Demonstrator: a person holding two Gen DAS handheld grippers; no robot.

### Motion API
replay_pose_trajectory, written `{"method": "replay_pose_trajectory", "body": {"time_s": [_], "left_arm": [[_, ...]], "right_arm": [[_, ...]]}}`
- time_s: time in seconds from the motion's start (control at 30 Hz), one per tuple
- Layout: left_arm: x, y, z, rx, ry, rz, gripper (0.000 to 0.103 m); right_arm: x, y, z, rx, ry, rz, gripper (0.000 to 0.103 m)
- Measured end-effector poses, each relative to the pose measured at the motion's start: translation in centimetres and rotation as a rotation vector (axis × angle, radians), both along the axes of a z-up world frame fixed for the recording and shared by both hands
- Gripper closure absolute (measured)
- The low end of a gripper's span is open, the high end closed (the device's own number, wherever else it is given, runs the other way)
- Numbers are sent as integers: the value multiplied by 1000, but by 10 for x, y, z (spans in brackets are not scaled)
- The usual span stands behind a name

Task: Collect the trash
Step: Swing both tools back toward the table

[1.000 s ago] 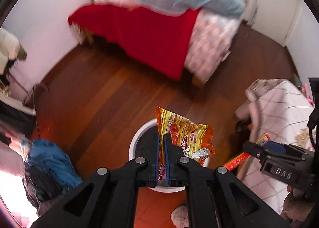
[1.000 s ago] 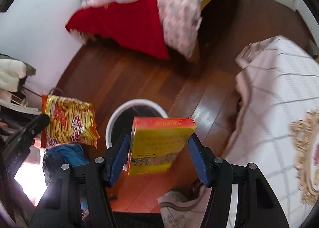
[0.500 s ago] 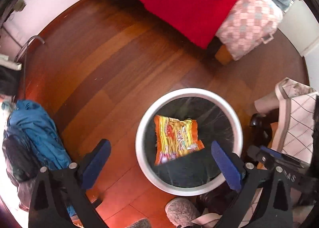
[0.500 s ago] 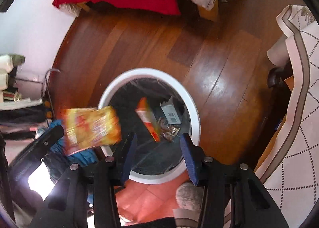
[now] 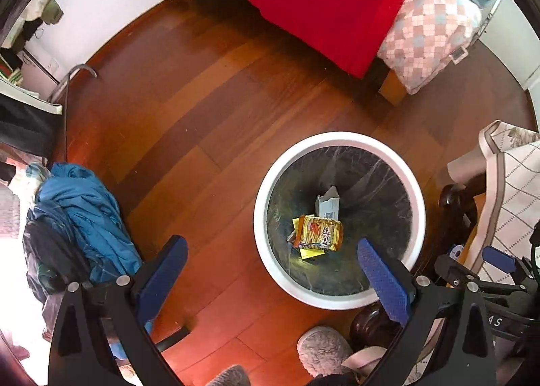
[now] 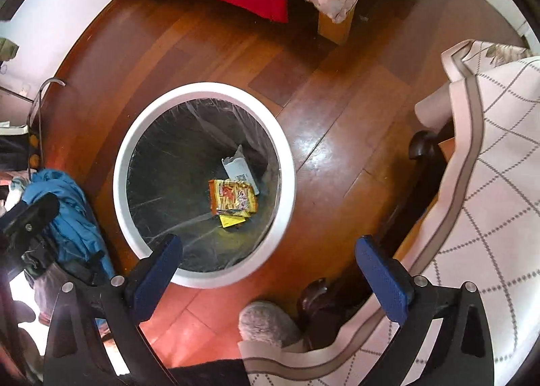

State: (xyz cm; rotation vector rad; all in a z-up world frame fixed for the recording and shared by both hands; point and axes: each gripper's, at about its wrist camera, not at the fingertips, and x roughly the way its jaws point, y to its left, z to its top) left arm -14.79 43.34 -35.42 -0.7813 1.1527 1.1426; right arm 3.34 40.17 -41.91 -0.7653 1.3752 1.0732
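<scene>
Both grippers, left (image 5: pixel 271 261) wide, right (image 6: pixel 268 259) opening, empty above bin (image 6: pixel 202 85) with snack bag (image 6: pixel 233 197), perhaps box (image 6: pixel 231 220) beneath.

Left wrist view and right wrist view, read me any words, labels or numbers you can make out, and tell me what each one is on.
"AS": white letters on the right gripper body, cut off at the left wrist view's edge.
Snack packet in the bin: red characters, too blurred to read.
White carton: small dark code mark, unreadable.

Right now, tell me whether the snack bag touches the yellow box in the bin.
Touching. In the right wrist view the snack bag lies on top of the yellow box, covering most of it, at the bin's bottom.
</scene>
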Motion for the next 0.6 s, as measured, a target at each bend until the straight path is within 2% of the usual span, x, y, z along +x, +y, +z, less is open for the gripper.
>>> {"method": "replay_pose_trajectory", "body": {"time_s": [0.27, 0.6], "left_arm": [[3, -30, 43, 69, -12, -27, 0], [1, -72, 107, 162, -59, -34, 0]], "right_arm": [[-4, -28, 44, 56, -7, -10, 0], [-3, -72, 123, 183, -14, -26, 0]]}}
